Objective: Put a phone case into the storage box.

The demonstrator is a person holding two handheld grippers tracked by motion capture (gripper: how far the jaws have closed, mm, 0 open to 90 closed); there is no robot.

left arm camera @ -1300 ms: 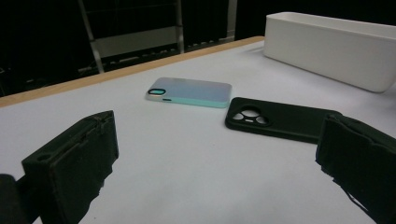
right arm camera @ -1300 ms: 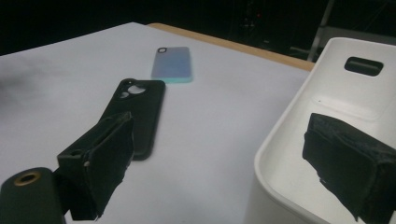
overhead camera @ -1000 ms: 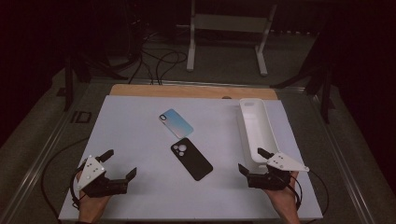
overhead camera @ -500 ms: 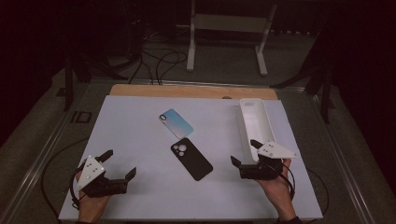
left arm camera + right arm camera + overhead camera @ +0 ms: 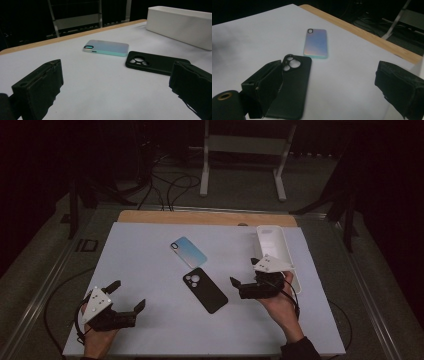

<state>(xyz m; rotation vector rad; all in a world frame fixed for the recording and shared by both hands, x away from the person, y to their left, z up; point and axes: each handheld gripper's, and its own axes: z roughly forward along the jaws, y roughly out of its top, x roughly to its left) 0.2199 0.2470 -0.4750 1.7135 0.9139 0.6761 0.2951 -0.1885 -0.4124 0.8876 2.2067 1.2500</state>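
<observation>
A black phone case (image 5: pixel 205 290) lies camera-holes up in the middle of the white table (image 5: pixel 150 265). Just beyond it lies a pale blue iridescent case (image 5: pixel 188 252). My right gripper (image 5: pixel 243 271) is open, close to the right of the black case and not touching it. In the right gripper view, its left jaw stands beside the black case (image 5: pixel 294 87), with the blue case (image 5: pixel 315 45) farther off. My left gripper (image 5: pixel 128 294) rests open at the near left. The left gripper view shows both cases (image 5: pixel 155 63) (image 5: pixel 107 47) ahead of its jaws.
A long white tray (image 5: pixel 277 252) stands at the right side of the table, just behind the right hand, and also shows in the left gripper view (image 5: pixel 180 25). A wooden edge (image 5: pixel 200 217) runs along the table's far side. Cables and a metal stand lie beyond.
My right gripper has moved left and away from the near edge, toward the black case. The left gripper and both cases have stayed put.
</observation>
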